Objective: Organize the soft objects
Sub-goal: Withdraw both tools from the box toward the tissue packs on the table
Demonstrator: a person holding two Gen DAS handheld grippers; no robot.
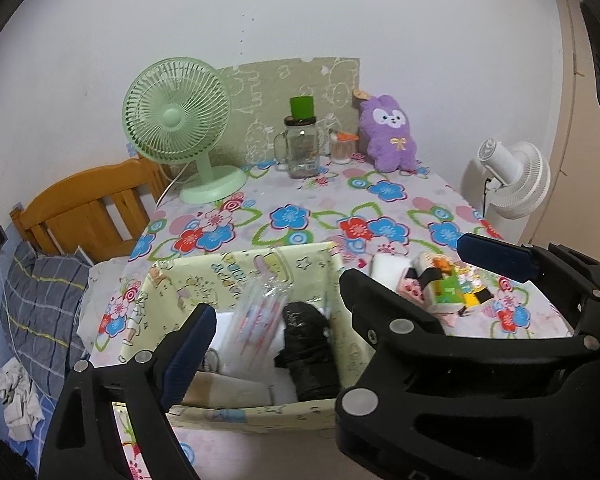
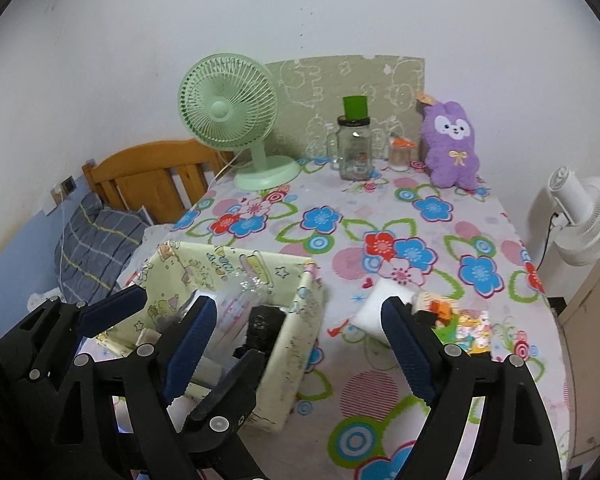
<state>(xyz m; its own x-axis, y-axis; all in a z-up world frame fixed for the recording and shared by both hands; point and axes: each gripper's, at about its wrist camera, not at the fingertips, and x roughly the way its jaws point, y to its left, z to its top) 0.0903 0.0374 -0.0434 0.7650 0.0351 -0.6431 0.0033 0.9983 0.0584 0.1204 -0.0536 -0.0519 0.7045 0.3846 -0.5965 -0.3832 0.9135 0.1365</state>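
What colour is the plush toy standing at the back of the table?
Purple, with a white face patch and a small gold bow: the plush toy shows best in the right wrist view.

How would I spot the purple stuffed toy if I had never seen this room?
Start at the table with the flowered cloth and follow it to the far end by the wall. Past the green fan and the glass jar, in the far right corner, sits the purple plush toy. It is the only fuzzy thing there, with a white face and a gold bow.
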